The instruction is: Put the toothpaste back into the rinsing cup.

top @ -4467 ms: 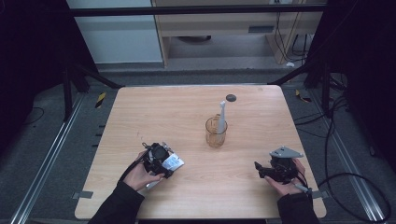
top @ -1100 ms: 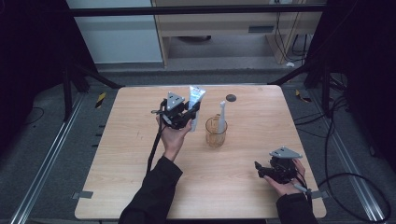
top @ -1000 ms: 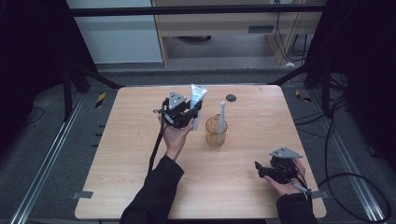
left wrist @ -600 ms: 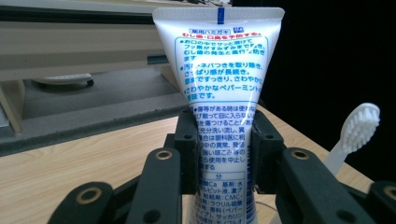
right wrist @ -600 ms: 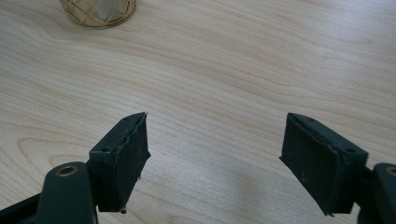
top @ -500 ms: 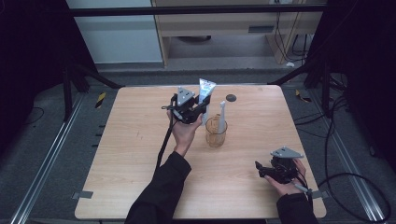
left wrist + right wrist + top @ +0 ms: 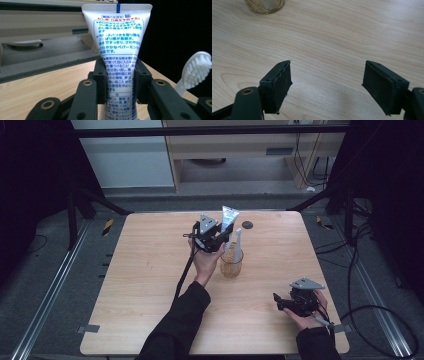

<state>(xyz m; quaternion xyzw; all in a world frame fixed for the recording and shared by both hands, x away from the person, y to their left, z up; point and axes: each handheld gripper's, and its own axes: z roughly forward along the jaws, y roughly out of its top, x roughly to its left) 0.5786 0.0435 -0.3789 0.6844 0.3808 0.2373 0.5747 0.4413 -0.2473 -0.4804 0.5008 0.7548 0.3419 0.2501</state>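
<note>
Nearest the person, the right gripper rests low over the wooden table at its near right, jaws spread wide with bare wood between them. Farther in, past mid-table, stands an amber glass cup with a white toothbrush upright in it, bristles up. Just beside and above the cup, the left gripper pinches a white toothpaste tube upright, crimped end uppermost. Beyond, near the far edge, lies a small dark disc. The toothbrush head stands close right of the tube.
</note>
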